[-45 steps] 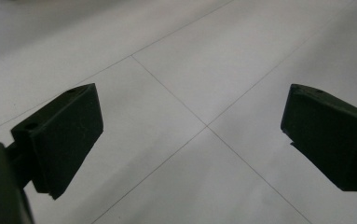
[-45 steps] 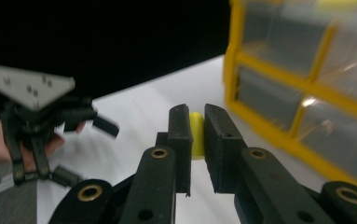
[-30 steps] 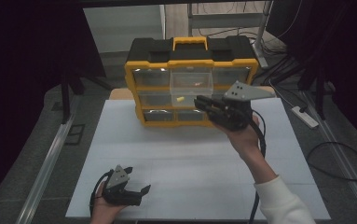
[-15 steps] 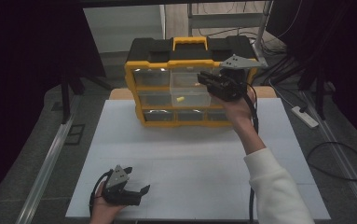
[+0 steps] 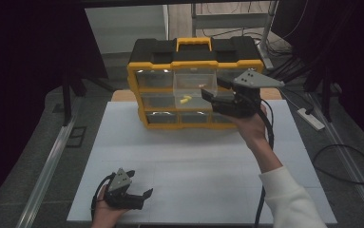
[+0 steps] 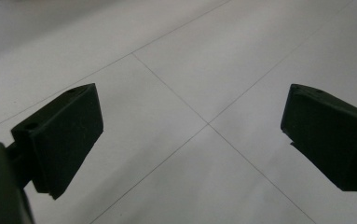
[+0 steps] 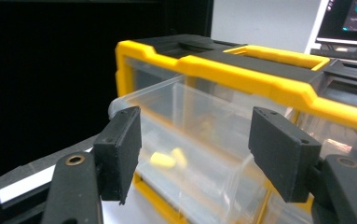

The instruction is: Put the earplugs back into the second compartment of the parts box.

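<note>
At the near left of the white table, left gripper rests low, jaws wide, nothing between. Farther right, right gripper, jaws wide, is raised beside the yellow organizer's pulled-out clear drawer, 1 small yellow piece visible below.

Each hand carries a black two-jaw gripper. The right gripper, at centre right of the high view, bears a grey three-cornered plate with small dark dots; a black cable trails beside the forearm, which wears a white sleeve. The left gripper, at lower left, carries a smaller grey plate. The fingers are flat rectangular black pads with small holes; brass-coloured screws sit at their pivots.
</note>
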`<action>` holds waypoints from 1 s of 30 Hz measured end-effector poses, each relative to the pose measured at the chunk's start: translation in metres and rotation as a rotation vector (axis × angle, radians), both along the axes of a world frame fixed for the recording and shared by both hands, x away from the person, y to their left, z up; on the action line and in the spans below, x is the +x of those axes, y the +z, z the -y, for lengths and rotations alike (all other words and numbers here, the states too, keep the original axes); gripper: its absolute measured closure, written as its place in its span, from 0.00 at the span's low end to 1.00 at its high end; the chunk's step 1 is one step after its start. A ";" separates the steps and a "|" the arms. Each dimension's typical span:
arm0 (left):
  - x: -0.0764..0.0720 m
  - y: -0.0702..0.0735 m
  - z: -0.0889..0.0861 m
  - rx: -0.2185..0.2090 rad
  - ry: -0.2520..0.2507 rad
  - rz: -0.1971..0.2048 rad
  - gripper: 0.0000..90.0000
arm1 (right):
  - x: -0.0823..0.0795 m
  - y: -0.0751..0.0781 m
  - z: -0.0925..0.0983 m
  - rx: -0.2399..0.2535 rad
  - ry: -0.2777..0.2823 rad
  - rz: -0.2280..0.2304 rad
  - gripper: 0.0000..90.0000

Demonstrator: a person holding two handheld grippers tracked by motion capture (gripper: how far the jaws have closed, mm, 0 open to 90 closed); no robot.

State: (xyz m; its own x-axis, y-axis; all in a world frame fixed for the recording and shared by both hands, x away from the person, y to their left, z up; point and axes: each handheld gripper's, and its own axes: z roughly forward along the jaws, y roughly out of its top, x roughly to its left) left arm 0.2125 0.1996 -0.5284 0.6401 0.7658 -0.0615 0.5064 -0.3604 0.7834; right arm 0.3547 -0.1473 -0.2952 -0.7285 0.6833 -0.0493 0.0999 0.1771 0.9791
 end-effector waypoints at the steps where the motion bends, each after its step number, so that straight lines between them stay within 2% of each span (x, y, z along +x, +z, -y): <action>1: 0.000 0.000 0.000 0.000 0.000 0.000 0.06 | -0.005 -0.002 0.003 0.000 0.010 0.007 0.38; 5: 0.000 0.000 0.000 0.000 0.000 0.002 0.06 | -0.022 -0.010 0.013 0.000 0.027 0.025 0.36; 7: 0.000 0.000 0.000 -0.002 0.000 0.001 0.06 | -0.035 -0.019 0.022 0.001 0.041 0.034 0.36; 11: -0.001 0.001 -0.001 -0.005 0.003 0.005 0.06 | -0.055 -0.040 0.039 0.000 0.059 0.021 0.35; 14: -0.001 0.001 -0.002 -0.006 0.003 0.006 0.06 | -0.068 -0.064 0.054 -0.004 0.055 -0.010 0.35; 19: -0.001 0.001 -0.001 -0.006 0.001 0.009 0.06 | -0.082 -0.104 0.078 -0.045 0.024 -0.080 0.34; 24: -0.002 0.001 -0.001 -0.006 0.001 0.014 0.06 | -0.094 -0.132 0.099 -0.073 -0.004 -0.119 0.34; 26: -0.002 0.001 -0.001 -0.007 0.001 0.014 0.06 | -0.096 -0.137 0.103 -0.079 -0.008 -0.126 0.34; 27: -0.002 0.001 -0.001 -0.008 0.001 0.015 0.06 | -0.101 -0.152 0.113 -0.088 -0.022 -0.149 0.34; 30: -0.002 0.002 -0.001 -0.010 0.001 0.021 0.06 | -0.104 -0.165 0.122 -0.103 -0.035 -0.166 0.34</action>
State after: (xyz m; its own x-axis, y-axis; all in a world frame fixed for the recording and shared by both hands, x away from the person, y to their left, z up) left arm 0.2102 0.2003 -0.5263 0.6405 0.7660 -0.0552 0.4899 -0.3522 0.7975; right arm 0.2508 -0.2695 -0.4602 -0.7081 0.7061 -0.0016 0.2665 0.2694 0.9254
